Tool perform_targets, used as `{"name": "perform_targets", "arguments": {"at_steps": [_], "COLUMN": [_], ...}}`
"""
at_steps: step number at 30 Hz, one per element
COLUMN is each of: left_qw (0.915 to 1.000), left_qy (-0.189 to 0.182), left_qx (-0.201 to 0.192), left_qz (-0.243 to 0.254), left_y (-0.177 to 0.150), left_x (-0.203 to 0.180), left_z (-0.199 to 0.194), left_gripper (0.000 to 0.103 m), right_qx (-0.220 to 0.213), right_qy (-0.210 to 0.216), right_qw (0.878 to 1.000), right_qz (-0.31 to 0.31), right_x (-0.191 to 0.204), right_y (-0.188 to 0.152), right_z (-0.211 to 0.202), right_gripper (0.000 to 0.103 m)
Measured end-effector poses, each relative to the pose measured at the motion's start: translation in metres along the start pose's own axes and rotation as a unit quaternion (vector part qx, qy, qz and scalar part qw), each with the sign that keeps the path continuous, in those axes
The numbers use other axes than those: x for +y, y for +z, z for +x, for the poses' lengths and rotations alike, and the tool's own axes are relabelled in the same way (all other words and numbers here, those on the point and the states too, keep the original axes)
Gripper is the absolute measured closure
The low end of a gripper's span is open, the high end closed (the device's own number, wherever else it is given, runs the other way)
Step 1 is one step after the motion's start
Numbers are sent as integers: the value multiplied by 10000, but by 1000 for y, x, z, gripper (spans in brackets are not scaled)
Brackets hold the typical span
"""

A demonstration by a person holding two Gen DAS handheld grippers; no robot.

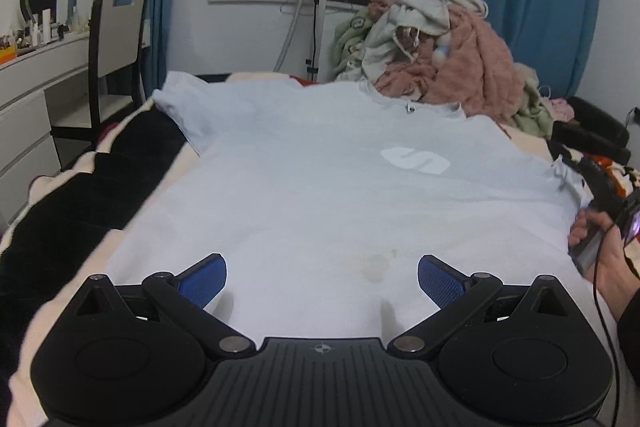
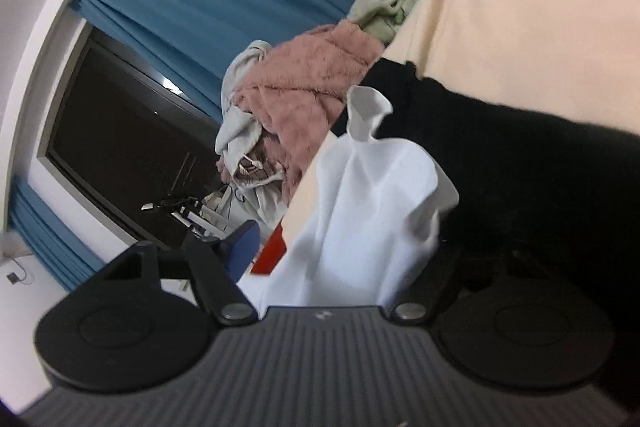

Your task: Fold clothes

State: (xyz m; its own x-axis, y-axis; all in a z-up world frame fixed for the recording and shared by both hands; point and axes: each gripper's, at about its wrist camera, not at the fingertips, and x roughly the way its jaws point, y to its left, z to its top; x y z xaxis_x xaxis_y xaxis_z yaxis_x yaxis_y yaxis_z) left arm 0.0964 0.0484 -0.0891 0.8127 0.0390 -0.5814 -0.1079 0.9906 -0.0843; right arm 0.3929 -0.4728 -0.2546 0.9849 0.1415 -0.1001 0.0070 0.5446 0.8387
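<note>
A pale blue T-shirt (image 1: 328,195) with a white logo lies spread flat on the bed, collar at the far end. My left gripper (image 1: 322,279) is open, its blue pads apart just above the shirt's near hem. My right gripper (image 2: 344,251) is rolled on its side at the shirt's right sleeve (image 2: 376,195). White cloth fills the space between its fingers, and only the left blue pad (image 2: 244,247) shows. In the left wrist view the right gripper (image 1: 600,183) sits at the shirt's right edge, held by a hand (image 1: 600,247).
A heap of pink, green and white clothes (image 1: 436,55) sits at the bed's far right. The cream, black and red blanket (image 1: 80,195) covers the bed. A chair (image 1: 116,47) and a white dresser (image 1: 28,95) stand to the left. A tripod (image 1: 316,11) stands by the window.
</note>
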Motion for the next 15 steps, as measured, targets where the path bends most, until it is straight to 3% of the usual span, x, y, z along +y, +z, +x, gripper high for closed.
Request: {"name": "perform_targets", "arguments": {"at_steps": [4,6,8,9,11,14,15], "left_qw": [9999,9998,9999,9999,10000,9997,9995], "left_qy": [-11,-6,13,22,23,-72,-98], "left_qx": [136,166,127,100,30,-198,-254], "left_qz": [-30,-91,-71,-58,-49,-156,-183], "left_y": [1,2,3,4,5,6,7], "left_x": [-4,-5,-6,-6,-5,2,5], "left_z": [15,21,21,20,17,2,-3], "left_gripper": [0,0,0,0,0,0,0], "right_qx": [-55,-69,-82,-80,-14,-99,-168], "right_qy": [-161,-264,-368,-485,-941,-1496,-1631], "right_qw": [9995,9988,9978,9973,9919,9743,9663], "right_qz": [-263,-401,-538,-551,-850,-1681,-1985], "right_x": [3,4,6,6,17,64,82], "right_y": [1,1,0,1,1,4,5], "right_z": [9,12,16,17,19,17,15], "right_gripper": [27,33,55,59,80,97,97]}}
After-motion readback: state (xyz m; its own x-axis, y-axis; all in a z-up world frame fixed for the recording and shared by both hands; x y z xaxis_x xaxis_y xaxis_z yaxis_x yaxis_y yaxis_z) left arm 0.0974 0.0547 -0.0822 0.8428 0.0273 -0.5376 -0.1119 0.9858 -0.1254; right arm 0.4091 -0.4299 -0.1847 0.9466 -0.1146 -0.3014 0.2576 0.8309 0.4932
